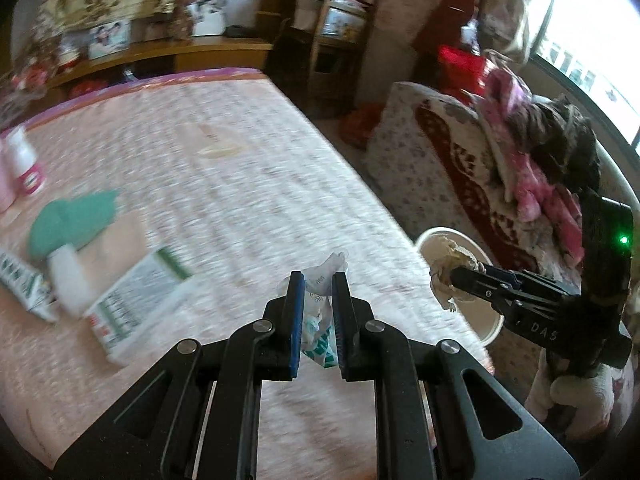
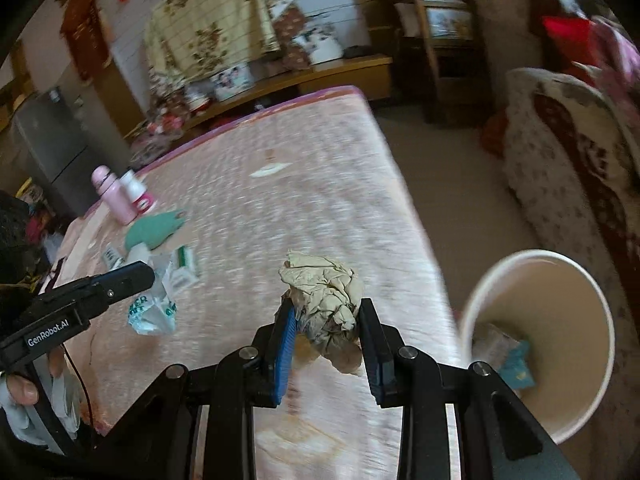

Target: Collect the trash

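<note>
I am pinching a crumpled beige paper wad [image 2: 324,296] in my right tool [image 2: 328,344], lower centre; my left tool [image 1: 316,320] is clamping a soft, weightless white-and-green printed plastic wrapper [image 1: 320,320] (both crush easily), near the white paper bin [image 2: 560,340].

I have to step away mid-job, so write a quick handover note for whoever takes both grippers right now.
Left gripper: shut on a crumpled white-and-green wrapper, above the bed.
Right gripper: shut on a crumpled beige paper ball, near the bed's edge.
Bin: white, on the floor beside the bed, to the right; some trash already inside.
Done: both pieces picked up.
Left: drop both into the bin. Boxes, a green cloth and bottles lie on the bed; whether any is trash is unclear.
</note>
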Motion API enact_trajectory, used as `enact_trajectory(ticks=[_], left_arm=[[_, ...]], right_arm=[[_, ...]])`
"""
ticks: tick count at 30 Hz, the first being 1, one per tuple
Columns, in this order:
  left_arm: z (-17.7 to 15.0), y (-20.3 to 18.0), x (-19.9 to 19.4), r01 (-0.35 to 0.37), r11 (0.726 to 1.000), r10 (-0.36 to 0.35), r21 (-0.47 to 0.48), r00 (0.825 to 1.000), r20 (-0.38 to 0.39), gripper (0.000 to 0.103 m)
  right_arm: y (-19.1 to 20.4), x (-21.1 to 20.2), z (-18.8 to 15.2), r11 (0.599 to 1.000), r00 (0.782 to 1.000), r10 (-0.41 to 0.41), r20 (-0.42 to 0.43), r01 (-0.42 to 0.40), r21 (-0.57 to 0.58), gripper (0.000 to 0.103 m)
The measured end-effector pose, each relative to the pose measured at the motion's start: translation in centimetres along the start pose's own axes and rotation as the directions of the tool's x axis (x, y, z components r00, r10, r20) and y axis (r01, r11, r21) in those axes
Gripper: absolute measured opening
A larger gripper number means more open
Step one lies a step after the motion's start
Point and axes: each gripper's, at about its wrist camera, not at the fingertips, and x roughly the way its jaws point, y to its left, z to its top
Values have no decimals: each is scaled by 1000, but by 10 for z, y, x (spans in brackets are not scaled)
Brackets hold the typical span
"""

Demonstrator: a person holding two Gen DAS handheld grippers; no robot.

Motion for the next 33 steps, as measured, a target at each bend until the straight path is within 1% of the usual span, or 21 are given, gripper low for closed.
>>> enact_trajectory(ticks=[7,14,22,25,30,32,33], left_arm=[[16,-55,28,76,995,-75,57,997,-17,11],[22,-107,65,146,984,-140,100,988,-62,11],[32,-147,102,200,975,-189,102,977,-101,11],[33,-157,113,209,972,-197,110,974,-112,11],[32,-167,132,228,969,-215,96,968,-126,12],[32,-170,139,237,967,-224,90,965,-134,13],[32,-171,141,241,966,-227,89,964,-139,21]], right_arm=[[-62,-31,-8,994,997,-80,20,78,81,29],[-119,-53,-20,976,986,-163,24,157,152,29],[-166,-48,-36,952,977,-214,-9,210,223,29],[-180,-44,-41,943,973,-228,-19,226,244,29],[-198,-37,-47,931,968,-247,-36,247,269,30],[-205,-35,-49,924,965,-258,-41,259,281,41],[-209,-35,-50,920,964,-264,-37,263,290,50]])
